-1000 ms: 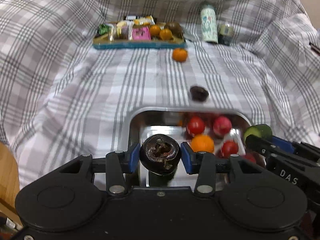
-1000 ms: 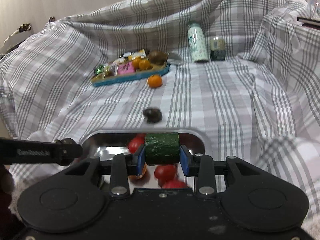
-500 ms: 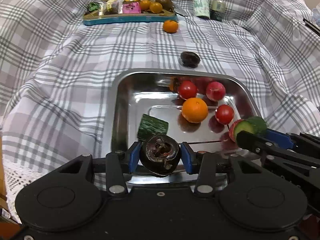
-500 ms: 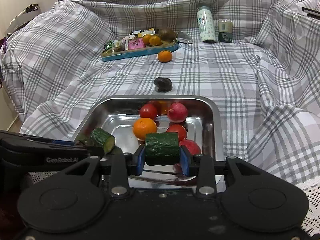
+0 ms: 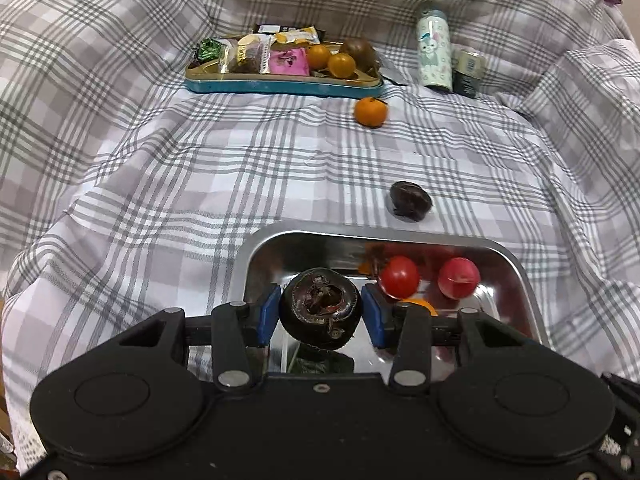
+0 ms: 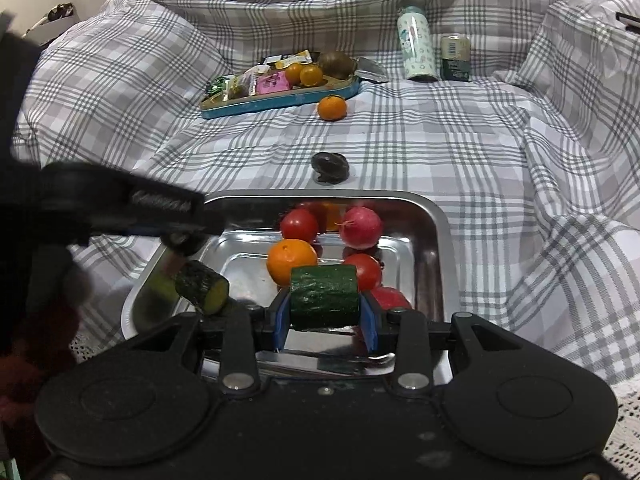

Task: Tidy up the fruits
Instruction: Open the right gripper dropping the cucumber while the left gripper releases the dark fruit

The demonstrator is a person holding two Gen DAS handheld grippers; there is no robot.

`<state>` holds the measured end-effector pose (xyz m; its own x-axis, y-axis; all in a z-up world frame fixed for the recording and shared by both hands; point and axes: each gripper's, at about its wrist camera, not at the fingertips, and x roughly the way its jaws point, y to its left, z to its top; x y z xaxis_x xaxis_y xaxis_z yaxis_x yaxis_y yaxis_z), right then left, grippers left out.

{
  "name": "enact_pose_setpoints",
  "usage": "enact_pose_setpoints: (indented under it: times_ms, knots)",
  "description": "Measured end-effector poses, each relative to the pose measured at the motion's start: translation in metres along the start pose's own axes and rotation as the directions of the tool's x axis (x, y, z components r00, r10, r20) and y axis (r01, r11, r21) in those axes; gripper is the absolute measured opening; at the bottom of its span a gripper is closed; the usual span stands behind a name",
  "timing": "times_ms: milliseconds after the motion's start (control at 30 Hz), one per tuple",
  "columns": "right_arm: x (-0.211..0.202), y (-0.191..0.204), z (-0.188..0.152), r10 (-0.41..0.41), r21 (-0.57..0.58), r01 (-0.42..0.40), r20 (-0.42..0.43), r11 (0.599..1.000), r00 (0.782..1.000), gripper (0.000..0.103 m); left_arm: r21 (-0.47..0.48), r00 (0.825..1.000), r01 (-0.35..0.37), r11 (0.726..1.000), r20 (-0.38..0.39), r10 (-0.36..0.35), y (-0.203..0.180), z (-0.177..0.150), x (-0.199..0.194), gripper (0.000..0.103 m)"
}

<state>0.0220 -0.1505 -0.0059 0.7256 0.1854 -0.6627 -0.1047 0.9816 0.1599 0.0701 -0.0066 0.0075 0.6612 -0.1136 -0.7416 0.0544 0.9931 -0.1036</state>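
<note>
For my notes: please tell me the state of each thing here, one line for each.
Left claw: shut on dark fruit.
Right claw: shut on cucumber piece.
Steel tray: holds tomatoes, orange, radish, another cucumber piece.
Second dark fruit: lying on cloth.
Loose orange: on cloth beside blue tray.
Bottle: upright.

home: plaid bedsheet (image 5: 168, 168), snack tray (image 5: 280, 84)

right claw (image 6: 325, 316) gripping cucumber piece (image 6: 324, 297), steel tray (image 6: 434, 240)
</note>
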Motion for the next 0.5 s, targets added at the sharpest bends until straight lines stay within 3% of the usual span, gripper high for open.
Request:
enact_pose_setpoints:
  times_ms: [500]
  knots:
    - [0.016, 0.004, 0.008, 0.007, -0.015, -0.007, 0.0, 1.0, 1.0, 0.038, 0.009, 1.0, -0.013, 1.0, -0.019, 0.013, 0.003, 0.0, 0.009, 0.052]
